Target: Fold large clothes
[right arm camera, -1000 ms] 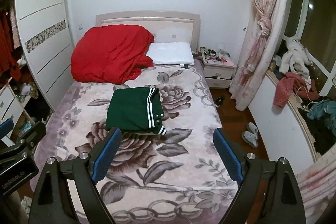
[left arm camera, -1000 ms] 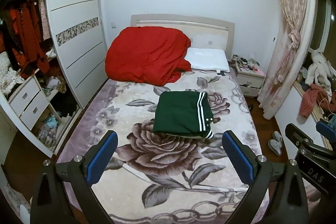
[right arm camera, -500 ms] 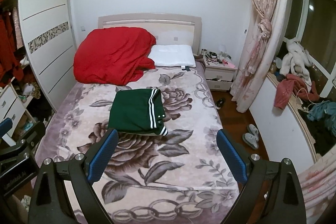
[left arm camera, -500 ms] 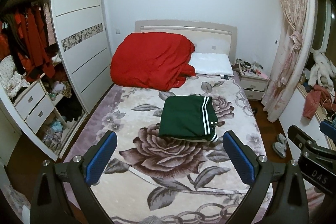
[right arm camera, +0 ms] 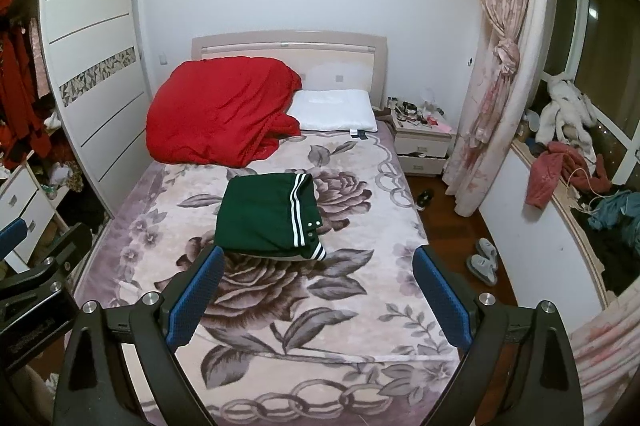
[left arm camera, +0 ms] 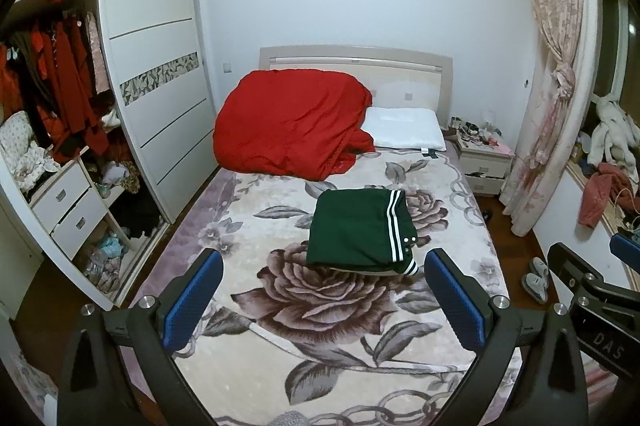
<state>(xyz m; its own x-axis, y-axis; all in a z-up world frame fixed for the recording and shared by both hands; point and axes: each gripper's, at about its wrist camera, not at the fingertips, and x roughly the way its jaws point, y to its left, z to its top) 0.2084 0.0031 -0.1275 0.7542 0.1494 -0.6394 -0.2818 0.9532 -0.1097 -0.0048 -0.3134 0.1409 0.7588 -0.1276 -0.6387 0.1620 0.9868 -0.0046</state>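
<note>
A dark green garment (left arm camera: pixel 356 226) with white stripes lies folded into a neat rectangle in the middle of the floral blanket (left arm camera: pixel 320 310) on the bed. It shows in the right wrist view too, as the green garment (right arm camera: pixel 260 214). My left gripper (left arm camera: pixel 323 266) hovers over the foot of the bed, short of the garment, open with nothing between its blue pads (left arm camera: pixel 192 298). My right gripper (right arm camera: pixel 318 254) hangs beside it, open wide and empty. Each gripper's body shows at the edge of the other's view.
A bunched red duvet (left arm camera: pixel 288 130) and a white pillow (left arm camera: pixel 404 132) lie by the headboard. An open wardrobe (left arm camera: pixel 152 98) with drawers stands left. To the right are a nightstand (left arm camera: pixel 484 162), a pink curtain (left arm camera: pixel 556 86), slippers (right arm camera: pixel 484 260) and a ledge piled with clothes (right arm camera: pixel 560 170).
The right gripper's jaws have spread slightly wider. Both views have shifted a touch, showing more of the room. The green garment lies where it was.
</note>
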